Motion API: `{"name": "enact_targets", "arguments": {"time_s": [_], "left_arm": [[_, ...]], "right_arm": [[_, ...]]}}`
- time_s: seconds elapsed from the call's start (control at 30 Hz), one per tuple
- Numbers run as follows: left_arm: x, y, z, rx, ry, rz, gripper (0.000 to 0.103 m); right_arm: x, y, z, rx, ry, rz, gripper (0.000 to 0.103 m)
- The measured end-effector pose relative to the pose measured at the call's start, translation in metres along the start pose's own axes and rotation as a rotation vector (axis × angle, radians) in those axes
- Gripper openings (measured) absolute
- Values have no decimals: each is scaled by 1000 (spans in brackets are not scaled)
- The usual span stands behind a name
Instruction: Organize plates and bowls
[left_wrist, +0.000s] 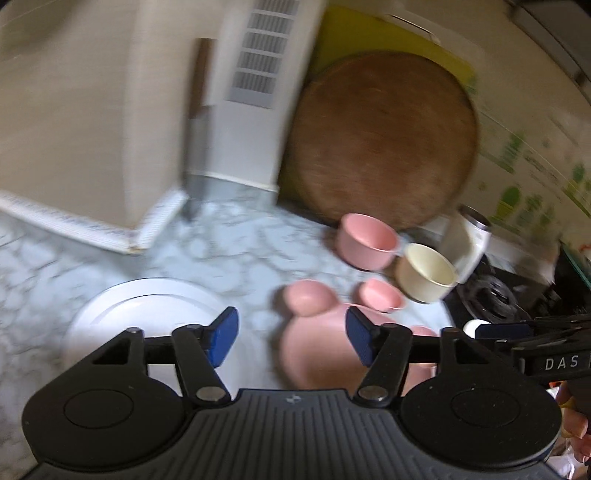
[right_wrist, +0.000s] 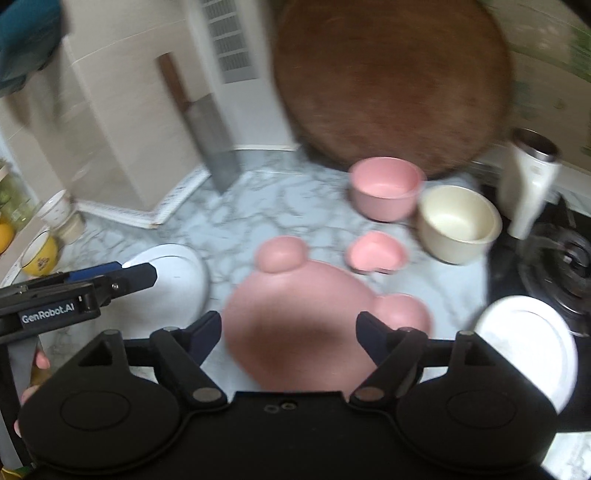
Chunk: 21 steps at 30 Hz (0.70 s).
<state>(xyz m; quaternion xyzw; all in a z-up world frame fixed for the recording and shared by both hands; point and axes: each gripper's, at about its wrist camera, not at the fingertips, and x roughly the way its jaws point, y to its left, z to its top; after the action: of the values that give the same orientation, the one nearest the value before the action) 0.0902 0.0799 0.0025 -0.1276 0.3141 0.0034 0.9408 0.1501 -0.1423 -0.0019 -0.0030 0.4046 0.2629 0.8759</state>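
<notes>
A pink bear-shaped plate (right_wrist: 295, 317) with two round ears lies on the marble counter, also in the left wrist view (left_wrist: 321, 350). My right gripper (right_wrist: 290, 338) is open just above its near edge. My left gripper (left_wrist: 291, 338) is open, between that plate and a white plate (left_wrist: 147, 314), which also shows in the right wrist view (right_wrist: 177, 280). Behind stand a pink bowl (right_wrist: 386, 188), a cream bowl (right_wrist: 458, 221) and a small pink heart-shaped dish (right_wrist: 376, 254). A second white plate (right_wrist: 532, 339) lies at the right.
A round wooden board (right_wrist: 391, 81) leans at the back. A cleaver (right_wrist: 210, 136) stands against a beige box. A white flask (right_wrist: 528, 181) and a black gas stove (right_wrist: 554, 266) are at the right. Cups (right_wrist: 40, 251) stand at the left.
</notes>
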Motion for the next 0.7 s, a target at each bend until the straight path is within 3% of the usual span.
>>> {"name": "enact_targets", "arguments": {"time_s": [0.03,0.07,0.3,0.7], "left_arm": [[4,-9,0,8,-3,-7,78],[8,-19,1,15,-5,-14,79],[41,-84,-1,72,40,-94,79],[104,-177,-16,200,232,-199,79]], "right_arm": [[-4,-9,-2,8,-1,-14,87],[-7,-20,-3,21,-4,-34,88],[-25,-79,-12,70,3,-105,94],[-31,-181,-31,181,84,-206,92]]}}
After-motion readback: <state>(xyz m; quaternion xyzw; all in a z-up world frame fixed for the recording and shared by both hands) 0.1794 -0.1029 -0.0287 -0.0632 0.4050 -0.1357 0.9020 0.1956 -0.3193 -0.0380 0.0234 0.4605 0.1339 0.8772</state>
